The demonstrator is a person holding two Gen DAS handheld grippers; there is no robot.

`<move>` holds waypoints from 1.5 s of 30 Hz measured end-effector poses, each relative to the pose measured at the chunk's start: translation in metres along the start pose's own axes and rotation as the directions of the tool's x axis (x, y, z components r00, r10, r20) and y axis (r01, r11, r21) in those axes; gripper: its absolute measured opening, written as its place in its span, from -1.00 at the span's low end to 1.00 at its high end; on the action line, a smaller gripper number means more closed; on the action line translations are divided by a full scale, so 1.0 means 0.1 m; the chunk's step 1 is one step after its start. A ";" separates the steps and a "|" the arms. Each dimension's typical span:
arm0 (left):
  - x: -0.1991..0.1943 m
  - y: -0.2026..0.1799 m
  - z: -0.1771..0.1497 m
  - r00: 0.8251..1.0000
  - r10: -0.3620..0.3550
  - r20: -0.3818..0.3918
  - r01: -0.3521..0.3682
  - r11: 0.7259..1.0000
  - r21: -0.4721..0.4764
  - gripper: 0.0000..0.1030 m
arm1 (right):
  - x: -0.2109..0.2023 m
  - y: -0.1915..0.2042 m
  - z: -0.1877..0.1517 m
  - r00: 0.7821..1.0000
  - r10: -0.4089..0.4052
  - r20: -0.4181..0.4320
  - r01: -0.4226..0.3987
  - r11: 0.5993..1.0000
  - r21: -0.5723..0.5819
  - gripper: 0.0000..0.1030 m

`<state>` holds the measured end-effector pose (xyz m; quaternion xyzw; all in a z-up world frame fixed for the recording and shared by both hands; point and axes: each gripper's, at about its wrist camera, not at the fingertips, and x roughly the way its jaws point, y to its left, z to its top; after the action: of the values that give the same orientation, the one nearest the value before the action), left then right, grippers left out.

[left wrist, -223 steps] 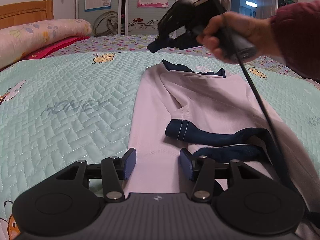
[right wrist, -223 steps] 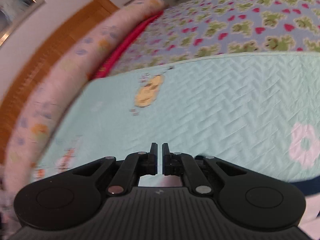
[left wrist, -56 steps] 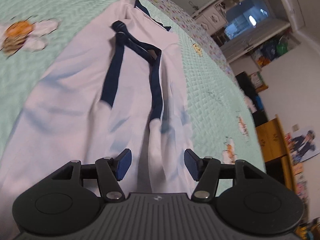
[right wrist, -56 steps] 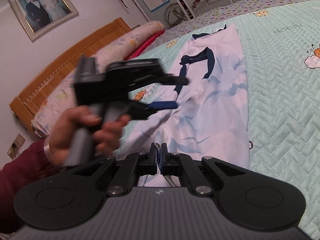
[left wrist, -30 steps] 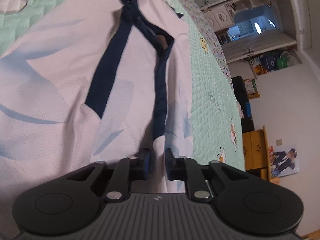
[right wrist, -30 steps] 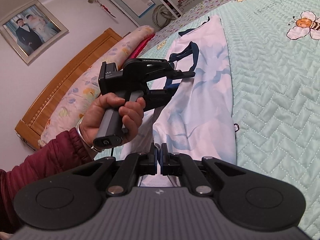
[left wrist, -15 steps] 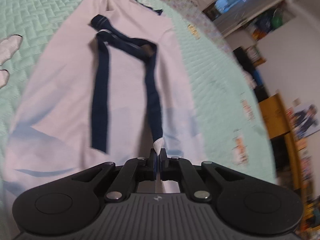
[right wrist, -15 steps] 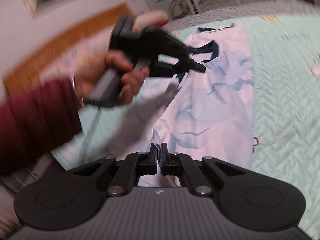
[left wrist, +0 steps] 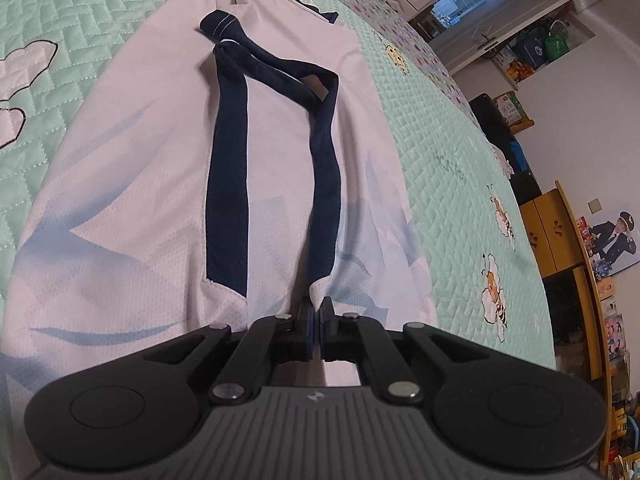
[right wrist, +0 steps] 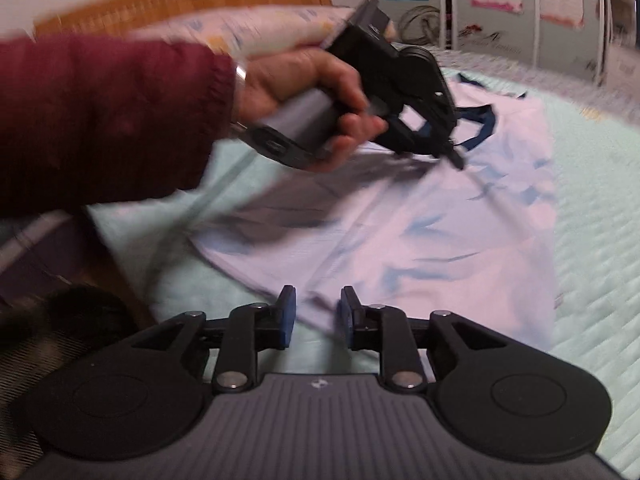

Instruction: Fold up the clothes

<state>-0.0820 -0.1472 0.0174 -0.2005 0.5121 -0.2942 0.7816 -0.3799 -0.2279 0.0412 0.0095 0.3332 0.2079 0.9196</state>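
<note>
Our left gripper [left wrist: 315,307] clamps its fingers on the pale pink, navy-trimmed shirt [left wrist: 140,208] at lower centre; our right gripper [right wrist: 316,306] fingers stand apart over its hem.

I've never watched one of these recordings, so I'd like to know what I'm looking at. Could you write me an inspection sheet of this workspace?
Surface: bed under a mint quilted bedspread printed with bees.
Job's things: pale pink shirt with navy trim, lying flat, sides folded in.
Clutter: nothing seen.
Grippers: left gripper shut on the shirt's hem; right gripper open at the hem, gripping nothing.
Cables: nothing clearly seen; the right view is blurred.
Surroundings: wooden headboard, pillow, yellow cabinet.
</note>
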 end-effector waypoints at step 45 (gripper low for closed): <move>0.07 -0.09 -0.01 0.999 0.053 0.005 -0.053 0.999 0.000 -0.93 | 0.04 0.25 -0.20 0.975 -0.215 0.061 0.191 0.661 -0.725 -0.35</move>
<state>-0.0831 -0.1586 0.0170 -0.1874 0.5153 -0.2731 0.7904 -0.3988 -0.2062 0.0268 -0.3958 0.2361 0.2190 0.8600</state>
